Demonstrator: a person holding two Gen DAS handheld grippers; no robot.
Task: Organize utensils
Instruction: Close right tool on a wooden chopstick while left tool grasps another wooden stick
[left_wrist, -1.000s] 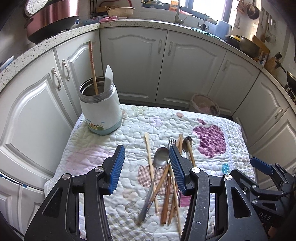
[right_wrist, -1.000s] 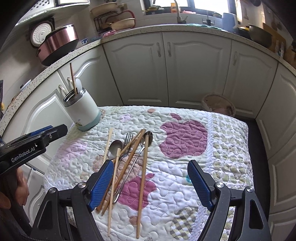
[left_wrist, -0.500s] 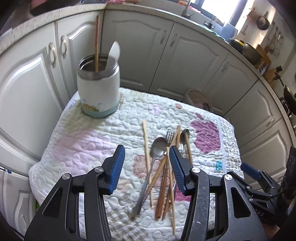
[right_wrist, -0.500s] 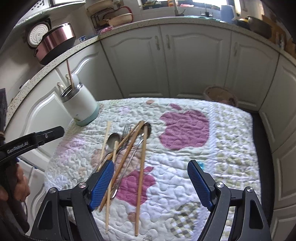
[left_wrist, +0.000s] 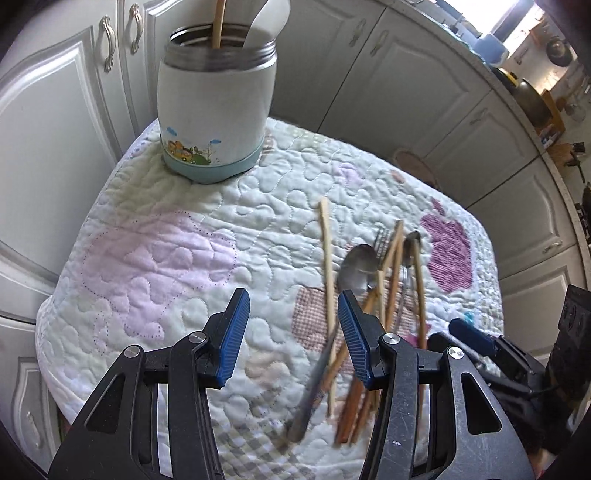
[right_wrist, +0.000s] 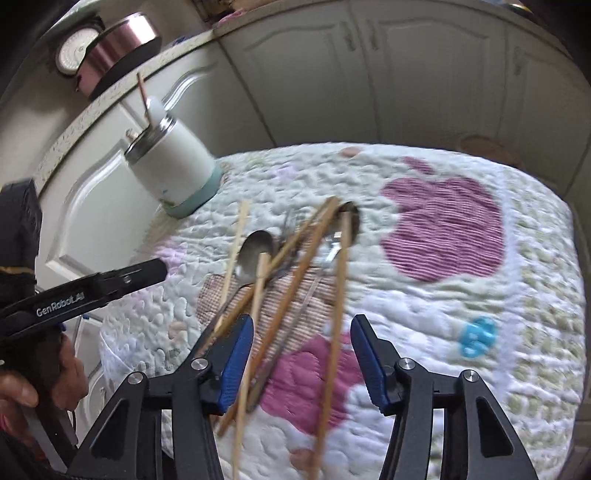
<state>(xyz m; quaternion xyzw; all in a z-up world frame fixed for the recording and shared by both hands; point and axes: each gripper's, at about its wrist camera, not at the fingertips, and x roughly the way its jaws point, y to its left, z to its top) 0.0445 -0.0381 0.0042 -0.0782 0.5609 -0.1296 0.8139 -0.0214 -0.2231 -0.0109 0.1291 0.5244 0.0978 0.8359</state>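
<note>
In the left wrist view our left gripper (left_wrist: 291, 332) hangs half open and empty over the quilt (left_wrist: 159, 258); the utensil pile (left_wrist: 373, 295) lies right of centre, the holder jar (left_wrist: 216, 107) upper left.

In the right wrist view our right gripper (right_wrist: 301, 354) is closing with chopsticks (right_wrist: 295, 280) between its jaws, not yet gripped.

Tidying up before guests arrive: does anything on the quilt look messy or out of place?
Yes. The chopsticks, spoons and a fork lie crisscrossed in a loose pile mid-quilt, while the white holder at the far corner holds only one chopstick and a white spoon. Nothing looks spilled or broken.
</note>
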